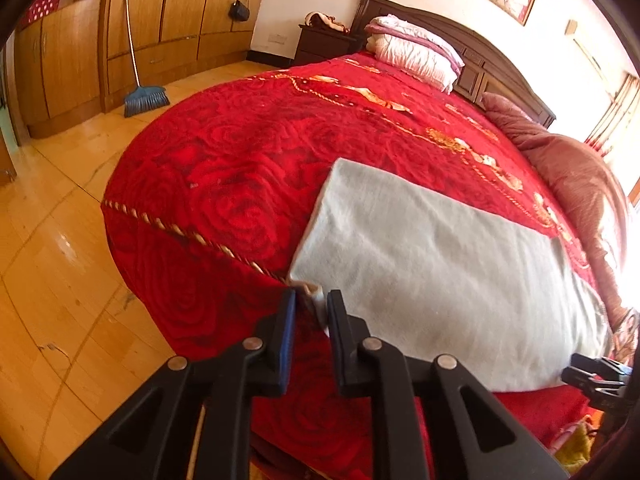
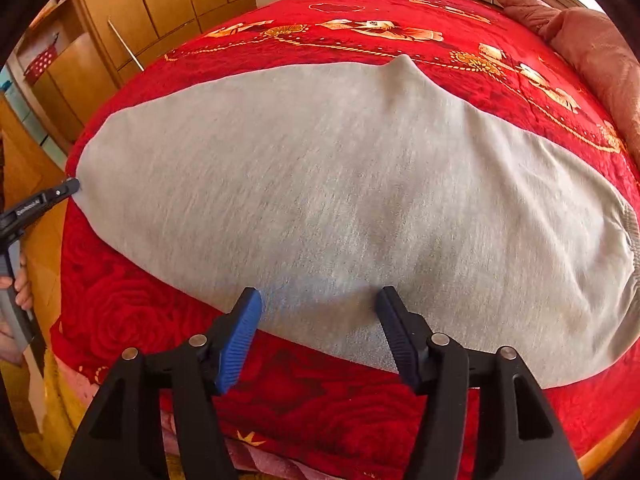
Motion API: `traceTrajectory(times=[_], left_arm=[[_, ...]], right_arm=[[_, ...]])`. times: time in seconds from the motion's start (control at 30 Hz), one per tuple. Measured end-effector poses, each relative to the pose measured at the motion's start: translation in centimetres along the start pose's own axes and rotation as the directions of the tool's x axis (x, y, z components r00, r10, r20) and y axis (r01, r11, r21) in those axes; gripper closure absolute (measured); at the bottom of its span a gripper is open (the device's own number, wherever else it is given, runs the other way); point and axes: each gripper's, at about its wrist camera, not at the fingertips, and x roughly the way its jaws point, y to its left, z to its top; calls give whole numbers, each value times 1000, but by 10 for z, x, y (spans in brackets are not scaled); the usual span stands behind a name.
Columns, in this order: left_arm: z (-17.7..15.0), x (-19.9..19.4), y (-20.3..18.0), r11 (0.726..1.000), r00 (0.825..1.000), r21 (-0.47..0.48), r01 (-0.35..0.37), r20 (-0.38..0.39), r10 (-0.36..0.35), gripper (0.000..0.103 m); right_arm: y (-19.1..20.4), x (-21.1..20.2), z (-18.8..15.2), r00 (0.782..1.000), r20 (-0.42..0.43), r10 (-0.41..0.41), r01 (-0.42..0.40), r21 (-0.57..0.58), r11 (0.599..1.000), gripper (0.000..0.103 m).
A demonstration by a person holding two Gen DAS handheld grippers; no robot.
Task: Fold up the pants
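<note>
Left wrist view: left claw [image 1: 311,300] clamped on grey pants [image 1: 440,272] corner, lower centre. Right wrist view: right claw [image 2: 318,300] apart over pants edge on red bed [image 2: 120,308].

The grey pants [image 1: 440,272] are laid flat on the red rose-patterned bedspread [image 1: 224,176]; their near left corner is pinched between the narrowly set jaws of the left gripper [image 1: 311,304]; the right gripper [image 1: 596,376] is seen at the right edge; a blue broom [image 1: 145,98] is leaned against the wooden wardrobe [image 1: 168,12].
</note>
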Motion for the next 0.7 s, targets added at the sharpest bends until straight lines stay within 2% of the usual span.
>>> traceTrajectory(times=[0.07, 0.17, 0.23, 0.43, 0.67, 0.7], left_arm=[[2, 0, 0, 1000, 1000, 13, -7, 9, 7, 88], [5, -3, -1, 998, 998, 46, -41, 53, 38, 79], [6, 2, 2, 998, 998, 47, -40, 52, 38, 76], [-2, 18, 17, 997, 998, -53, 63, -8, -64, 76], [-9, 23, 28, 982, 992, -150, 116, -25, -121, 76], [-9, 23, 28, 980, 991, -155, 123, -26, -128, 84]], right_arm=[[-1, 0, 0, 1000, 2, 10, -10, 10, 1000, 41], [-2, 0, 0, 1000, 5, 12, -12, 13, 1000, 41], [-1, 0, 0, 1000, 6, 9, -9, 9, 1000, 41], [-1, 0, 0, 1000, 9, 7, -7, 5, 1000, 41], [1, 0, 0, 1000, 6, 3, -3, 2, 1000, 40], [1, 0, 1, 1000, 6, 5, -5, 5, 1000, 40]])
